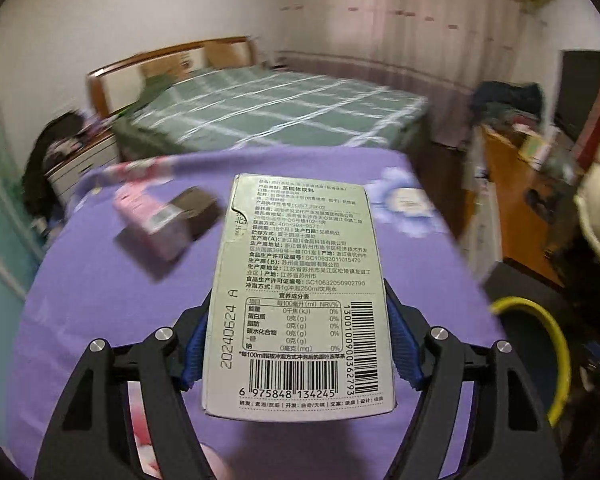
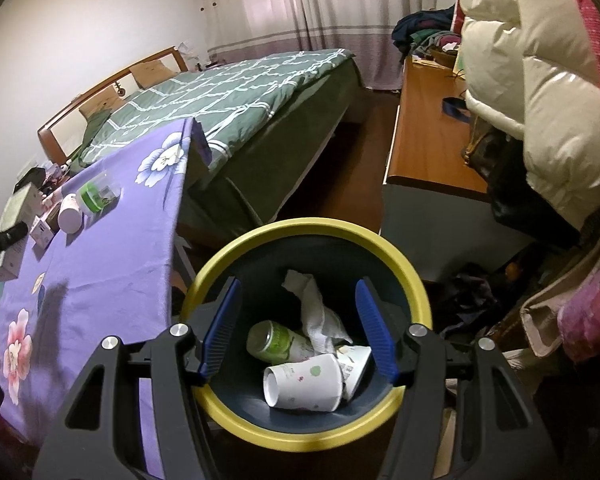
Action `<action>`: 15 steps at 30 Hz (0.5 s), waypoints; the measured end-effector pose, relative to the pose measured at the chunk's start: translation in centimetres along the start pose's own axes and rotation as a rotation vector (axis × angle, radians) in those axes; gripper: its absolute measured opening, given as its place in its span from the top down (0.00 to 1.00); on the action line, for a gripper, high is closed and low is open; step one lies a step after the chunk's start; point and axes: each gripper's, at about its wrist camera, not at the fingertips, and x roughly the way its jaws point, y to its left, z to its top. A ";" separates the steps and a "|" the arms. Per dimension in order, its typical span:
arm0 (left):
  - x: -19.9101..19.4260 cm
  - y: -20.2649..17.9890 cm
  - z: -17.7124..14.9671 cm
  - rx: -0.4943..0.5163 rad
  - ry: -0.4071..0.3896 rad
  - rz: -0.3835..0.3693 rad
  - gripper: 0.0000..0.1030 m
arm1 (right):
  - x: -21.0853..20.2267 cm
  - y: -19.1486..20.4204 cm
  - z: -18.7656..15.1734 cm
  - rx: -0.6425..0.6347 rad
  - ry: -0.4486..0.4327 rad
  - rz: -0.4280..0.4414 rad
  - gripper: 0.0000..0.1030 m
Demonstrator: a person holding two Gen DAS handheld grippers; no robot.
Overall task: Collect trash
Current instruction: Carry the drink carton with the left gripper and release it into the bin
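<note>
The left gripper [image 1: 296,340] clamps a pale green cardboard tea box [image 1: 300,292] between its blue pads, label side up, lifted above the purple flowered tablecloth [image 1: 100,300]. A pink carton [image 1: 150,222] lies near the table's far left edge. The right gripper [image 2: 298,330] hangs with its jaws partly apart and empty over the yellow-rimmed dark bin [image 2: 312,436] beside the table's right edge; paper cups [image 2: 304,382], a green can [image 2: 278,340] and crumpled tissue [image 2: 320,312] lie inside.
</note>
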 end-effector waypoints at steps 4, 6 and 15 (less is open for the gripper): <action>-1.9 -5.7 0.0 0.109 -0.003 -0.136 0.30 | -0.6 -1.0 -0.3 0.006 -0.007 -0.030 0.45; -2.5 -8.5 -0.1 0.162 0.001 -0.189 0.30 | -1.0 -1.8 -0.5 0.016 -0.010 -0.042 0.45; -1.2 -20.8 -1.6 0.357 0.101 -0.368 0.30 | -3.0 -5.2 -1.3 0.073 -0.031 -0.099 0.45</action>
